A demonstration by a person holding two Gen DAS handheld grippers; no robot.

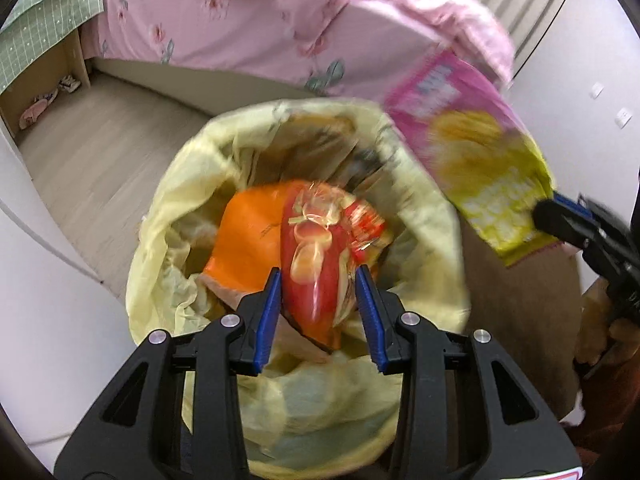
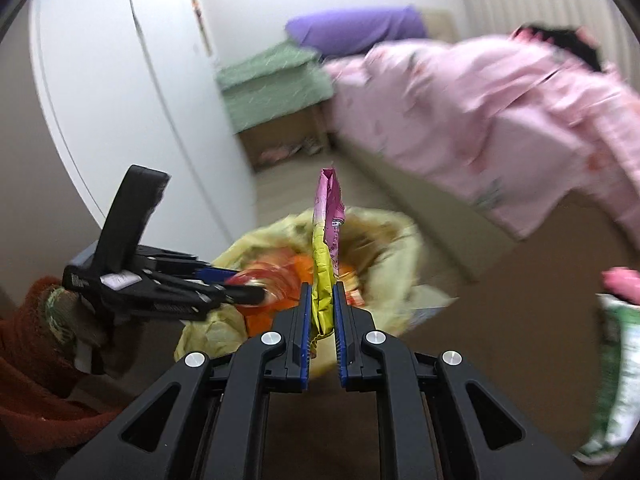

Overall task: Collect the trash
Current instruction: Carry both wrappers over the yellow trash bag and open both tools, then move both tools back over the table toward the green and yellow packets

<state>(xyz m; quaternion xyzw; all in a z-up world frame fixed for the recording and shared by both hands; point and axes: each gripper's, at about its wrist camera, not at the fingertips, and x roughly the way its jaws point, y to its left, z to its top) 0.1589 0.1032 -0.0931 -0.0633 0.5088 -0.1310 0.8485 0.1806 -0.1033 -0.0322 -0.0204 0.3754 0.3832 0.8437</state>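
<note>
A bin lined with a pale yellow bag point(image 1: 176, 248) stands on the floor; it also shows in the right wrist view point(image 2: 392, 236). An orange wrapper point(image 1: 244, 248) lies inside. My left gripper point(image 1: 318, 276) is shut on a red snack packet point(image 1: 316, 256) and holds it over the bin mouth; it also shows in the right wrist view point(image 2: 244, 288). My right gripper point(image 2: 322, 292) is shut on a pink and yellow snack bag point(image 2: 326, 256), held edge-on just above the bin's near rim. That bag also shows in the left wrist view point(image 1: 472, 152), right of the bin.
A bed with a pink floral cover point(image 1: 248, 24) runs behind the bin. A white wardrobe point(image 2: 100, 100) stands at the left. An open cardboard box under a green cloth point(image 1: 44, 80) holds shoes. A white and green packet point(image 2: 620, 380) lies at the right.
</note>
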